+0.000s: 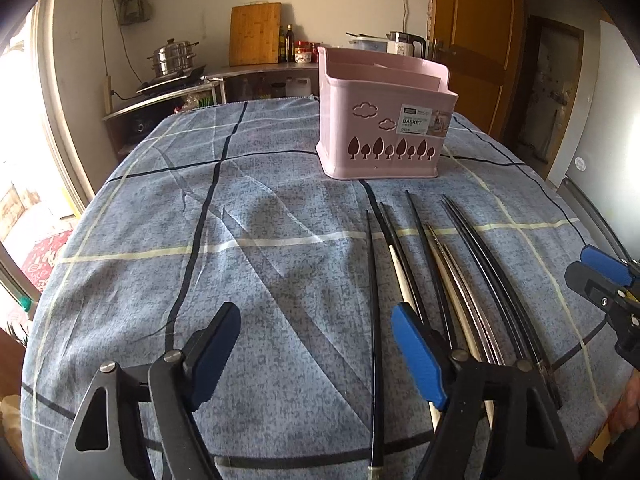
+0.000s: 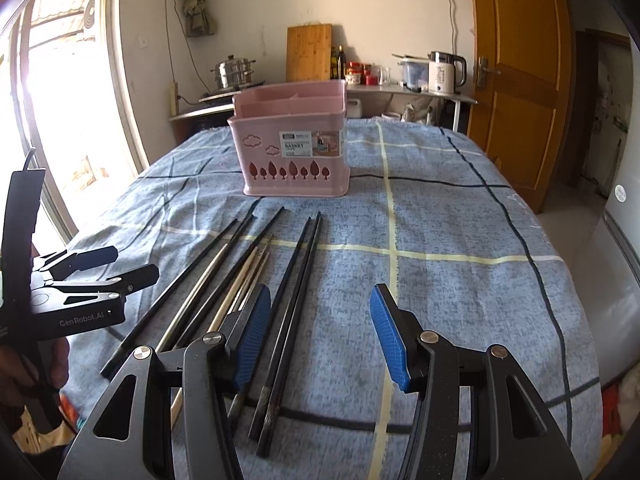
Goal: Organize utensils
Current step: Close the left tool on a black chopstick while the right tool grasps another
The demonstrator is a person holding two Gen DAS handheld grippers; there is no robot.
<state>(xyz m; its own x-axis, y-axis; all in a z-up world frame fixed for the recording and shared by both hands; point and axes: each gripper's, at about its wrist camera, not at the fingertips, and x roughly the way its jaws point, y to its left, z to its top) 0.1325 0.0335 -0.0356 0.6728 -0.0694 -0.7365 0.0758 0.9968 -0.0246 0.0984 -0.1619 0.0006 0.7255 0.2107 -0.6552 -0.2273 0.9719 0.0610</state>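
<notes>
Left tongs up close over the blue checked cloth, released, nothing between the blue pads, one black chopstick running just inside the right-hand pad. Right tongs likewise released and holding nothing, left-hand pad hanging above the nearer ends of the chopsticks. From the right wrist view, left tongs seen off to the left, gripped by a hand.

Chopsticks spread in a loose fan on the cloth between tongs and basket: mostly black, a few pale wooden or metal ones among them, tips pointing toward the basket, some touching or overlapping, a black pair lying close together on the right of the fan.

Pink basket upright on the cloth beyond the chopsticks, apart from their tips, with inner dividers, cloud and tree cut-outs and a label on its front.

Farther back, along the wall: steel pot, wooden cutting board, bottles and jars, electric kettle. Wooden door at the right.
</notes>
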